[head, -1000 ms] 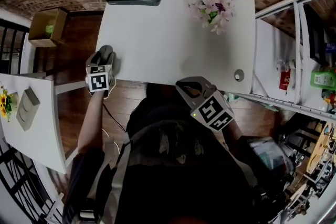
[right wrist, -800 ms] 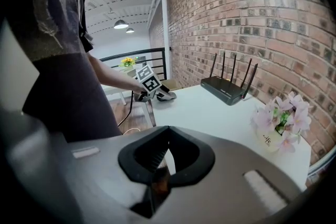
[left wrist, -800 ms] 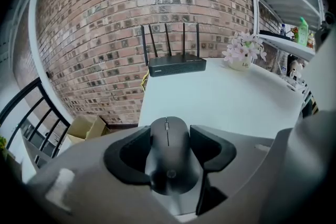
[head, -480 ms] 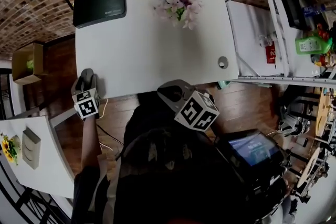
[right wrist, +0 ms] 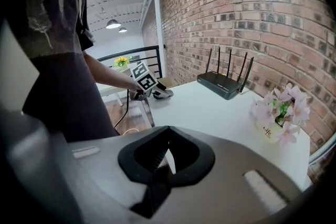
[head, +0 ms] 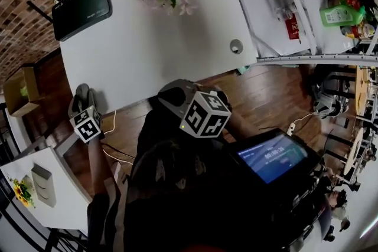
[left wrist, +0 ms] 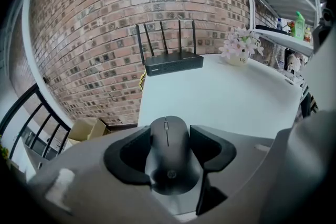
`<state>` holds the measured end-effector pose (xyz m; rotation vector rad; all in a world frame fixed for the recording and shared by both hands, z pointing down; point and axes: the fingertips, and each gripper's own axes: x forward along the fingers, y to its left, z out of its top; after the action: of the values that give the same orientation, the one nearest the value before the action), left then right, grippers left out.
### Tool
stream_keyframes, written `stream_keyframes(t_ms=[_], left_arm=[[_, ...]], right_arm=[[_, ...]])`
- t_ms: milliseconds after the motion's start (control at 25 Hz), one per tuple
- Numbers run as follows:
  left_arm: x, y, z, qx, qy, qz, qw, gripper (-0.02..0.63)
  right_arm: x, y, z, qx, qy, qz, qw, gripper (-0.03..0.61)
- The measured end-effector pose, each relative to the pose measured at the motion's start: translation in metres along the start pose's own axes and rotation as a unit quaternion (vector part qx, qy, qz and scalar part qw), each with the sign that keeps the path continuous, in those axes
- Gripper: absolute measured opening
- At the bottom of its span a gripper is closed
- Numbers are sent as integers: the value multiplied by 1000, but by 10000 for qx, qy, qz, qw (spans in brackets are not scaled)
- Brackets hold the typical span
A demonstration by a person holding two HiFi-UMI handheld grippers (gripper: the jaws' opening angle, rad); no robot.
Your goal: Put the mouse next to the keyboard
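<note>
While the left tongs [left wrist: 169, 136] clamp the mouse [left wrist: 170, 165] by its flanks, spread wide, it hangs at the surface [left wrist: 236, 97] edge opposite the router [left wrist: 174, 62], long axis aimed toward the router. Right tongs [right wrist: 167, 136]: closed, empty, uninvolved. Keyboard: in no view.

I can read a round hp logo on the near end of the black mouse [left wrist: 169, 157]. The flower pot [right wrist: 269, 132] bears the word Life; the smaller print under it is beyond me. Markings on the router [left wrist: 174, 63] and the lit screen [head: 271, 156] are too small to read.
</note>
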<state>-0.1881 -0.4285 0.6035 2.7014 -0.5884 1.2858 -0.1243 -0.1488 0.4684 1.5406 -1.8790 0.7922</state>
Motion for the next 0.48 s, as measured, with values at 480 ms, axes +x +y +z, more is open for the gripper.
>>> stream_keyframes(t_ms=[480], left_arm=[[-18,-5,17,-717,-57,-222,9972,250]], right_arm=[[-22,-11,-3,-11,-128,-156,9998,6]])
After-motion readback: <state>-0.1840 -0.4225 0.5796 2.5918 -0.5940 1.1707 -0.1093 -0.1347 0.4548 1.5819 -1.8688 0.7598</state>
